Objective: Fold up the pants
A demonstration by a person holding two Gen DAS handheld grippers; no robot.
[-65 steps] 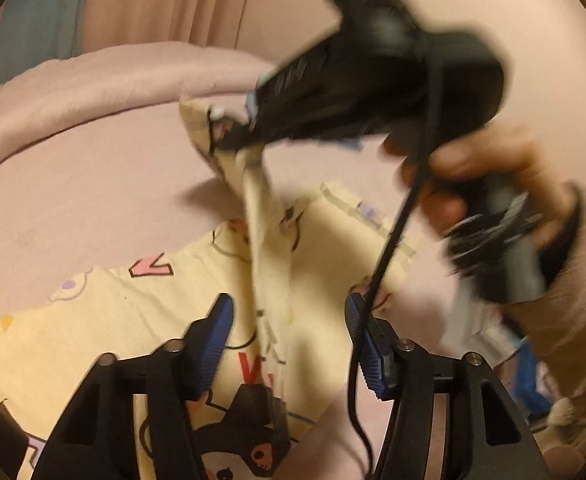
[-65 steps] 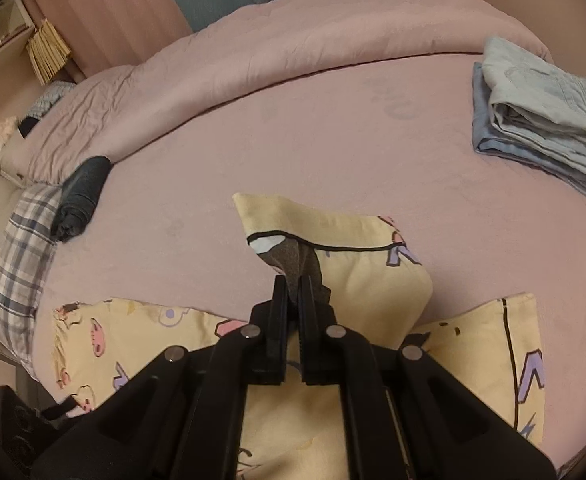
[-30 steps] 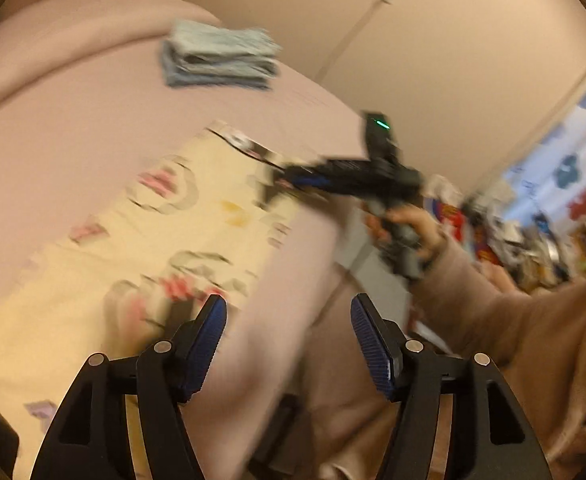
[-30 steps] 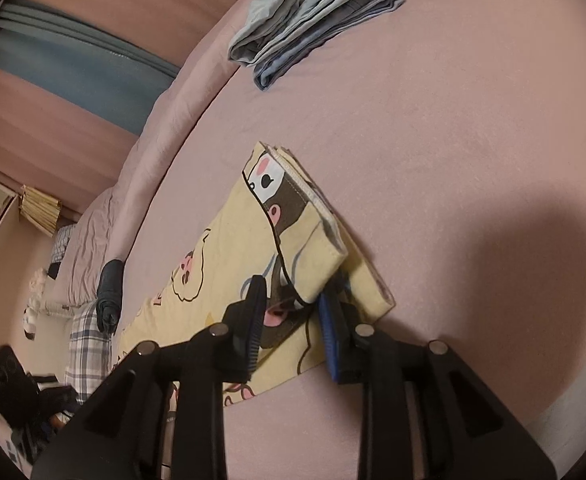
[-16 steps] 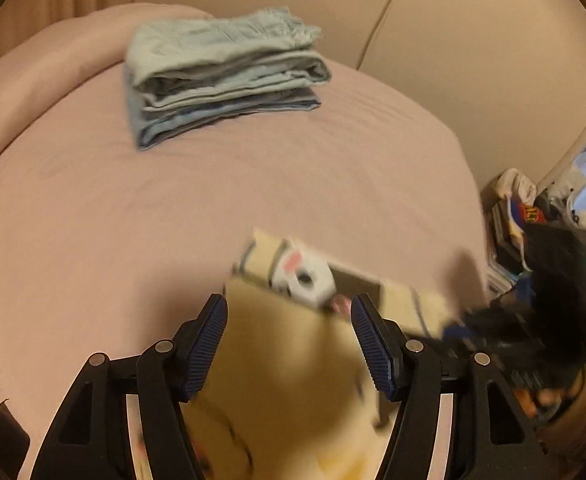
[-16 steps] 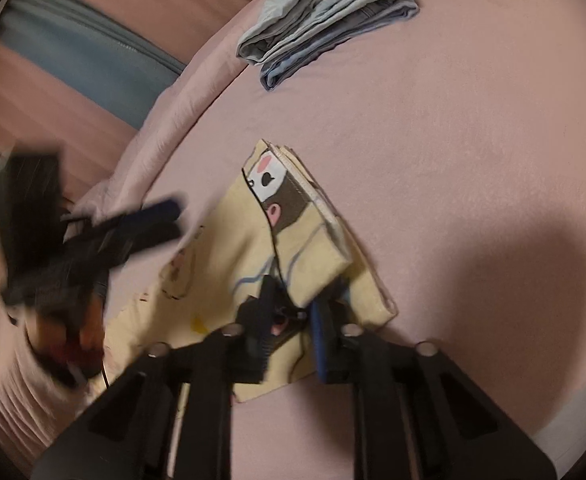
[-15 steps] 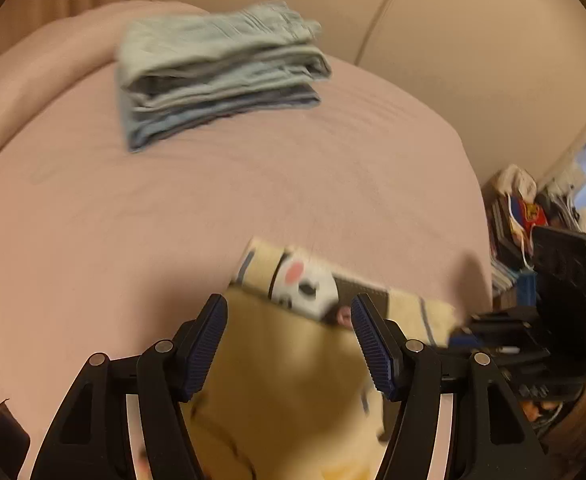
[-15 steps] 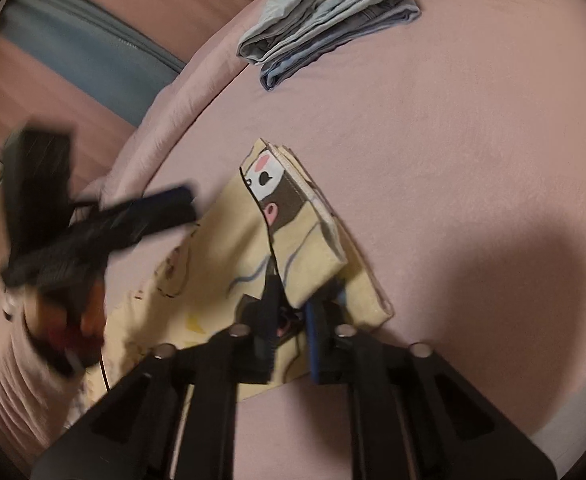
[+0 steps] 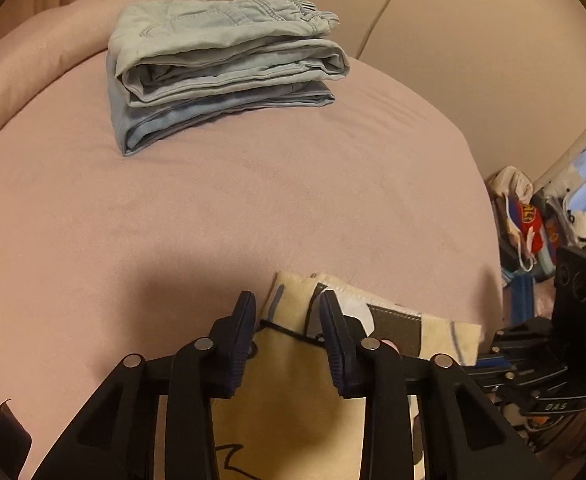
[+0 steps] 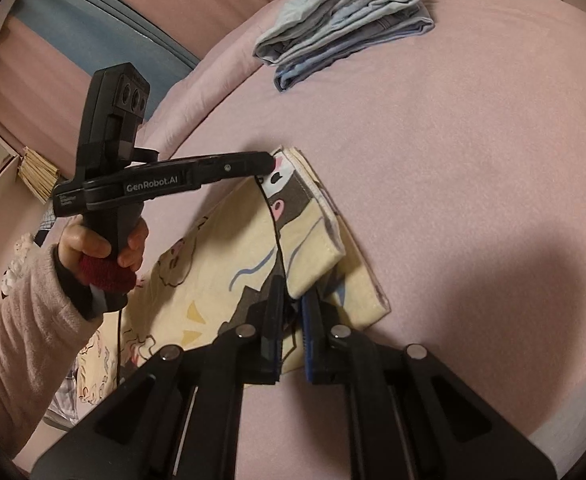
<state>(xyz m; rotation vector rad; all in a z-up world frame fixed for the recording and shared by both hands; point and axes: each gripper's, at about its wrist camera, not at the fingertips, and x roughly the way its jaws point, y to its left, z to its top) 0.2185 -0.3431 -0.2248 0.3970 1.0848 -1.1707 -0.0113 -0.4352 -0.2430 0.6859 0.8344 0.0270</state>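
Already the pale yellow cartoon-print cotton pants [image 10: 253, 240] lie folded over on themselves on the pink bed cover [image 10: 473, 160], so that a doubled end with stacked hems faces the folded stack of light blue denim garments [image 9: 221, 68], which sits well apart from the pants toward the far edge of the bed. The left hand-held gripper [image 9: 287, 320] hovers at the far corner of that doubled end with its jaws parted around the corner, not yet clamped on the cloth. The right hand-held gripper [image 10: 291, 316] is at the near corner of the same end; its jaws stand a narrow way apart with the top layer's edge between them, and whether they actually pinch the fabric I cannot tell. Judging from how things lie, at least one fold is made and the pants are halved into a long band; the rest of the band trails away from the denim stack toward the bed's near side. What seems left is to take both corners of the doubled end and carry them across once or twice more into a compact packet, then smooth it.
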